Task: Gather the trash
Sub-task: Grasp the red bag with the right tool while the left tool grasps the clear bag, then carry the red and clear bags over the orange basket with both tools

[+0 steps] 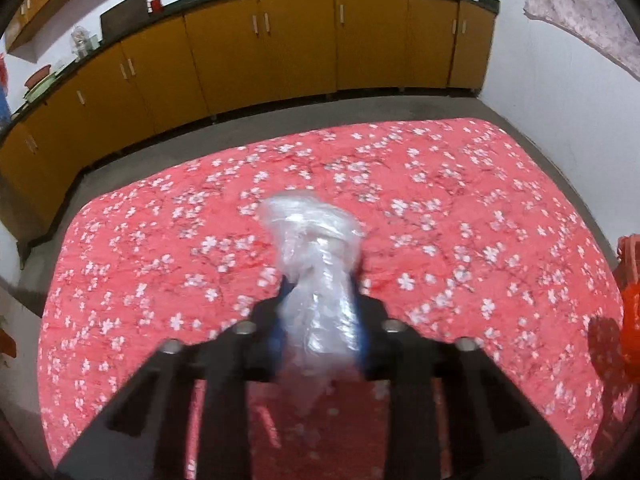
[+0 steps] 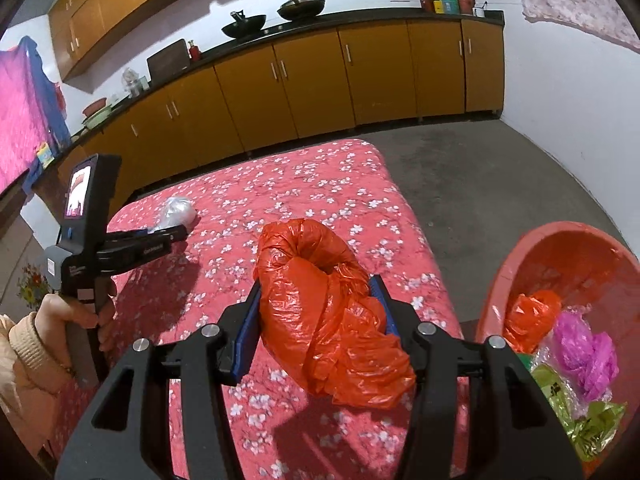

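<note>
Trash bags lie lengthwise in clenched tools: clear [image 1: 316, 280] left [image 1: 320, 284], orange [image 2: 324, 312] right [image 2: 316, 292].

Two grippers are in use, the left gripper [image 1: 318, 284] and the right gripper [image 2: 318, 284], each pinching one bag: a clear bag [image 1: 316, 276] and an orange bag [image 2: 328, 312]. One red basin [image 2: 560, 256] at the near right holds one orange bag, one purple and one green wrapper. Two black woks [image 2: 244, 26] stand on the far counter.
</note>
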A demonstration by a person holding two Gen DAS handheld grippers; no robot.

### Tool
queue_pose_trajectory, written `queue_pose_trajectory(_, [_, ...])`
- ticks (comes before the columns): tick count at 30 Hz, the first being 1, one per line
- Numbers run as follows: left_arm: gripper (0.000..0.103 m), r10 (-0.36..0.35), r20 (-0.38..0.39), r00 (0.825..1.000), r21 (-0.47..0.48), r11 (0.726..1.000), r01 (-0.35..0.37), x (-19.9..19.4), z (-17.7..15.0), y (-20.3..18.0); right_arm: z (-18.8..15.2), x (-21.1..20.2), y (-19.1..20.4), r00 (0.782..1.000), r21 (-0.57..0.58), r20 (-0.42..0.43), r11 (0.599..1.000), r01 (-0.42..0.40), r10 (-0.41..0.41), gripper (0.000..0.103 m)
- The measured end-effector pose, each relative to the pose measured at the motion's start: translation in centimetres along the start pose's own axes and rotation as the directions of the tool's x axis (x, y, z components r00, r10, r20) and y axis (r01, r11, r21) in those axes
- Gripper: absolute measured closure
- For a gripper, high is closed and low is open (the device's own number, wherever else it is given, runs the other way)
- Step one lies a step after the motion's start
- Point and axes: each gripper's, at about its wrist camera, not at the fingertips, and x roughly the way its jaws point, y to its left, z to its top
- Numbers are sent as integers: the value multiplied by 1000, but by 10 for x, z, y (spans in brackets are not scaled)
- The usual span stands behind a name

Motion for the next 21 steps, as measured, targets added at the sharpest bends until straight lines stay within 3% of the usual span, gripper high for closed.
queue_pose_trajectory(2, [90,-18,7,1000,6,1000,18,-3,-3,-4,-1,-5,-1,1000,3,6,1000,-1,1,51])
queue_pose_trajectory(5, [94,-37,30,999,11,999,37,-13,-9,-7,-3,-18,-2,1000,6,22,1000,0,0,51])
queue_pose_trajectory(21, [94,-135,224,965,84,989,119,-145,-23,-54,-24,-115,-18,987,42,140,997,69,-74,51])
